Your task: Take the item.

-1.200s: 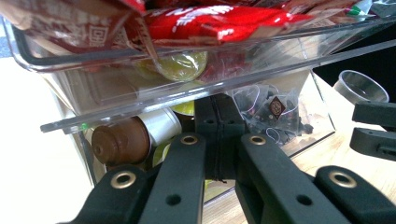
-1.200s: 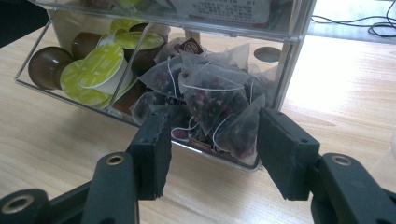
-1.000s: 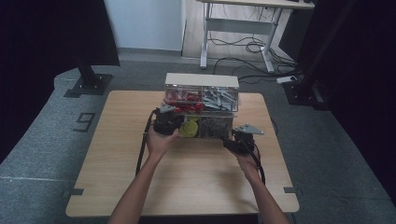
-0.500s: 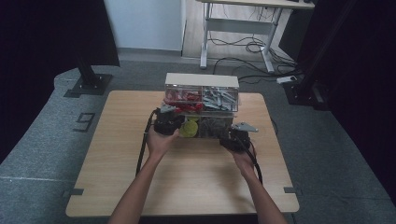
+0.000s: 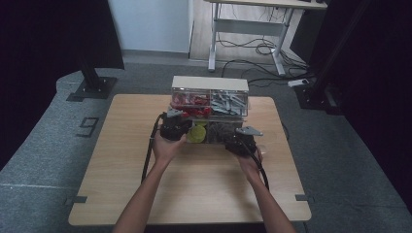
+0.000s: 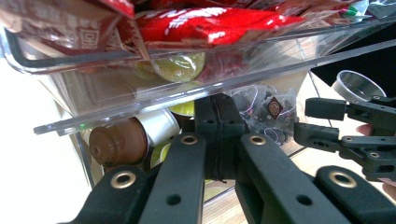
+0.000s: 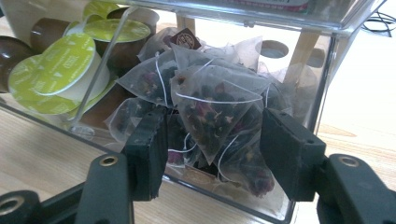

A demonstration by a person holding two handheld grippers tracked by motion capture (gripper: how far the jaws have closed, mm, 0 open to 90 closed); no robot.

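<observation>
A clear two-tier organiser point(image 5: 210, 109) stood toward the far middle of the wooden tabletop point(image 5: 121, 160), and both of the person's hands reached in at its near face. In the high view the left claw point(image 5: 174, 127) sat at the lower tier's left end, beside a yellow-green capsule lid point(image 5: 197, 133), while the right claw point(image 5: 239, 143) sat at the lower tier's right end, a grey three-cornered plate point(image 5: 248, 130) on top of it.

In the left gripper view the left claw point(image 6: 218, 133) had its two black jaws pressed flat together with nothing between them, pushed under the edge of the upper tray point(image 6: 154, 100). That tray held red packets point(image 6: 205, 23). Just beyond the jaws lay a brown capsule point(image 6: 114, 142) on its side, and to the right the other gripper showed farther off, its jaws apart.

In the right gripper view the right claw point(image 7: 212, 151) stood spread wide, its pads either side of the clear front wall of the lower right compartment point(image 7: 322, 88). Behind that wall a heap of pyramid tea bags point(image 7: 210, 107) with dark contents filled the space. To the left, past a clear divider, green-lidded capsules point(image 7: 70, 58) were stacked with brown ones
</observation>
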